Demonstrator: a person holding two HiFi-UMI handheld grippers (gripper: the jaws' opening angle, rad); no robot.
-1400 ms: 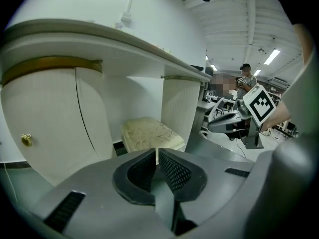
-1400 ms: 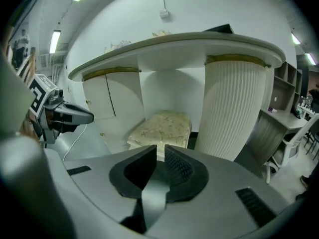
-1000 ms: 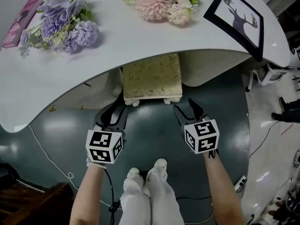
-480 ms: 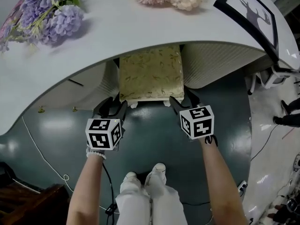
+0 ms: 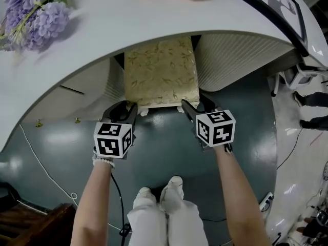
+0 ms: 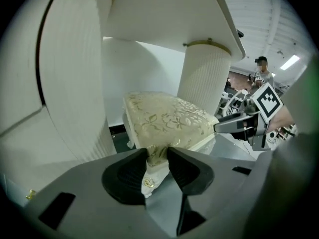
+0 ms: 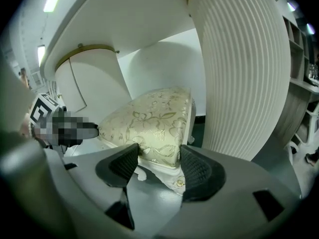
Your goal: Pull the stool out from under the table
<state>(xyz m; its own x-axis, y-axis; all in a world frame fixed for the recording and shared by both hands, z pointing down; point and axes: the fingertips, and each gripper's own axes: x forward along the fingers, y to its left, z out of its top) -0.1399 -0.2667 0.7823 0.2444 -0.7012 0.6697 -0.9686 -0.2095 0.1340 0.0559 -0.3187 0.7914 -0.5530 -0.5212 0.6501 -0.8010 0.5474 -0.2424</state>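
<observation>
Facing the stool [image 5: 161,70] at its near edge: left gripper [image 5: 126,108] just closed, pinching left corner; right gripper [image 5: 195,105], just widened, loosely straddles right corner.

Nothing readable here, no words or numbers. Just black-and-white square markers on the cube [image 5: 113,140] of the left gripper [image 5: 124,109], eight o'clock, and the cube [image 5: 216,129] of the right gripper [image 5: 195,105], four o'clock.

The stool [image 5: 161,73] stands partly under the table [image 5: 154,14], between its two pedestals [image 5: 230,60].
</observation>
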